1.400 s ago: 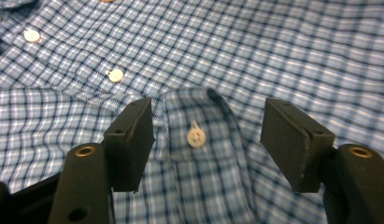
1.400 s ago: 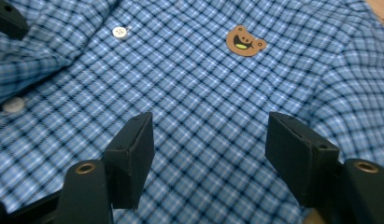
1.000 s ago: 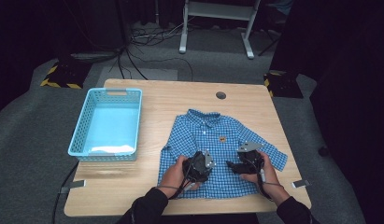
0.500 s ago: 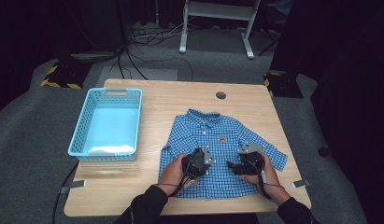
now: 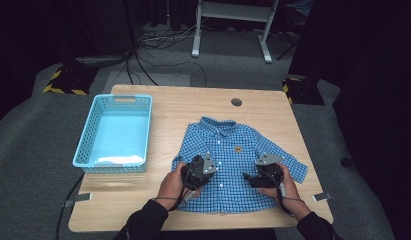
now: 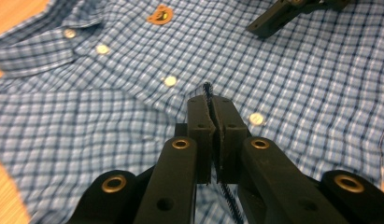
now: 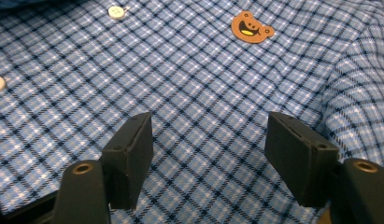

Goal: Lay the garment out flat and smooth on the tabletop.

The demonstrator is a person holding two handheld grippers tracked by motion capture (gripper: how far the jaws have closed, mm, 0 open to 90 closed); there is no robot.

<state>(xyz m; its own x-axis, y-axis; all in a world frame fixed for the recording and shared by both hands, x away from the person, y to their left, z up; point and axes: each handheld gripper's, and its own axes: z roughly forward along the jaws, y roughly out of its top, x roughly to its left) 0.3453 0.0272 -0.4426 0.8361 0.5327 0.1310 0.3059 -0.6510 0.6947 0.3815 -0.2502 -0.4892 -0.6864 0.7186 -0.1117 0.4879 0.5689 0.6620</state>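
The checked shirt (image 5: 236,162) lies flat on the bench (image 5: 193,105), collar toward the far edge, hem toward the person. The left tool (image 6: 211,105) has just closed, pinching a fold of its fabric; the right tool (image 7: 208,144) stands open above it.

We take this for a lab or recording studio rather than a home. A plain wooden desk (image 5: 193,107) with a round cable hole (image 5: 236,102) stands on grey carpet (image 5: 33,150), ringed by dark curtains. Behind it we see loose black cables (image 5: 143,55) snaking across the floor, the white metal legs of a stand (image 5: 232,30), and yellow-and-black hazard tape (image 5: 63,82) marking equipment bases. Small brackets (image 5: 79,200) clamp the desk's near edge. Nothing domestic surrounds the desk; everything looks set up for filming.
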